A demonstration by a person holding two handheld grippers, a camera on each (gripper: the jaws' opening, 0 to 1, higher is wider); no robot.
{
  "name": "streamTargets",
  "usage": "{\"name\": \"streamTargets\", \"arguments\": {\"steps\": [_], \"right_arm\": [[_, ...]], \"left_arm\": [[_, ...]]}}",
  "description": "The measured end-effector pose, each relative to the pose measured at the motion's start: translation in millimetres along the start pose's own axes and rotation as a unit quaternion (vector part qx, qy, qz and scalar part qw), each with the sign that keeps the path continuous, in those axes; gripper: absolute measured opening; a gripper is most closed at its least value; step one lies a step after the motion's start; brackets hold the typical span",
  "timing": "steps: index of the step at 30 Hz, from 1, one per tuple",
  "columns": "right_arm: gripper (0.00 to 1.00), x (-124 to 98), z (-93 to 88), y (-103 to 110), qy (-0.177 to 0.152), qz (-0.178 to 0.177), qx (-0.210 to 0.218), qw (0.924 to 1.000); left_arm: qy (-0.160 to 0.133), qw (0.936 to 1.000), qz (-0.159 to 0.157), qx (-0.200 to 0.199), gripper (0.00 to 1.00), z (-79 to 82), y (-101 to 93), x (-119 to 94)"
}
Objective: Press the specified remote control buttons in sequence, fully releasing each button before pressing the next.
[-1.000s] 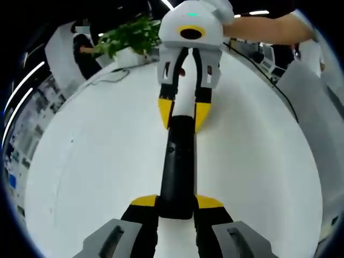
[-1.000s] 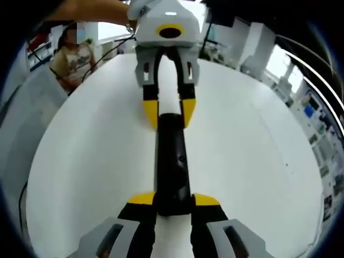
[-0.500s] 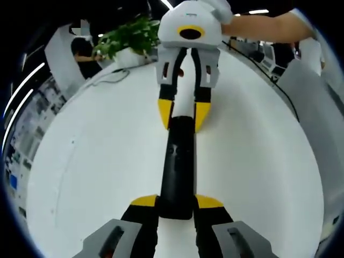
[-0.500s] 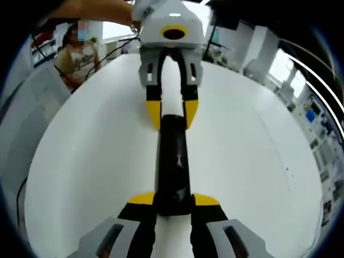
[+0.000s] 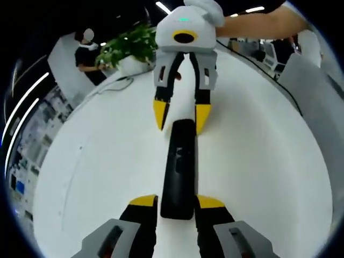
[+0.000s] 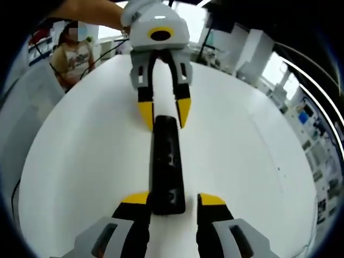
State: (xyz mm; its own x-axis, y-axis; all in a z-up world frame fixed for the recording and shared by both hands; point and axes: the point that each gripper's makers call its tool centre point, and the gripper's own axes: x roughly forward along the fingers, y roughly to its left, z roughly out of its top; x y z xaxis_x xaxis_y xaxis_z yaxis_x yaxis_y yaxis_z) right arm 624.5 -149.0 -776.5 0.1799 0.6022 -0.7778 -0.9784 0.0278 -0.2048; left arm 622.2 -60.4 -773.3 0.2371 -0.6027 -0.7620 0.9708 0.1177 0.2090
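A long black remote control (image 5: pixel 178 166) lies lengthwise on the white table (image 5: pixel 97 161), running straight away from me. My left gripper (image 5: pixel 177 203) is shut on its near end, both yellow-tipped jaws against its sides. At the far end, my right gripper (image 5: pixel 181 115) stands open, its yellow tips spread either side of the remote. In the right gripper view the remote (image 6: pixel 166 164) lies between the right gripper (image 6: pixel 173 200) jaws with a gap on its right side. Opposite, the left gripper (image 6: pixel 164 114) pinches the other end.
The table (image 6: pixel 252 161) is round and white. A potted plant (image 5: pixel 126 42) and a thin cable (image 5: pixel 115 80) sit at its far edge. A seated person (image 6: pixel 75 54) is beyond the table. A person's arm (image 5: pixel 269 24) holds the right gripper.
My right gripper's jaws have spread apart and let go of the remote's end. The left gripper stays shut on the other end. Both views shifted slightly.
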Motion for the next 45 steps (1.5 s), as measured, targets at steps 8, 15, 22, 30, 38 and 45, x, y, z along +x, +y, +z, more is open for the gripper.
{"name": "streamTargets", "arguments": {"steps": [8,15,22,30,38,45], "right_arm": [[0.34,-2.4,-1.6,-3.3,-0.015,-0.031,0.026,0.9991],[0.36,-4.2,-1.7,-4.9,-0.029,-0.053,0.036,0.9975],[0.42,-8.0,-4.5,-5.8,-0.049,-0.077,0.054,0.9944],[0.48,-26.6,5.3,-7.9,-0.125,-0.123,0.137,0.9749],[0.52,-48.2,-0.1,-14.1,-0.193,-0.189,0.233,0.9342],[0.61,-58.0,-8.6,1.9,-0.187,-0.205,0.282,0.9185]], "left_arm": [[-0.027,0.9988,0.039,-0.012,0.26,1.1,-2.4,-3.6],[-0.047,0.9964,0.071,-0.008,0.27,1.5,-1.7,-6.1],[-0.071,0.9920,0.102,-0.023,0.29,0.8,0.7,-8.9],[-0.125,0.9747,0.155,-0.102,0.56,9.8,11.4,-19.9],[-0.205,0.9207,0.235,-0.234,0.63,14.5,16.3,-45.1],[-0.211,0.9027,0.265,-0.265,0.73,6.6,3.9,-60.6]]}}
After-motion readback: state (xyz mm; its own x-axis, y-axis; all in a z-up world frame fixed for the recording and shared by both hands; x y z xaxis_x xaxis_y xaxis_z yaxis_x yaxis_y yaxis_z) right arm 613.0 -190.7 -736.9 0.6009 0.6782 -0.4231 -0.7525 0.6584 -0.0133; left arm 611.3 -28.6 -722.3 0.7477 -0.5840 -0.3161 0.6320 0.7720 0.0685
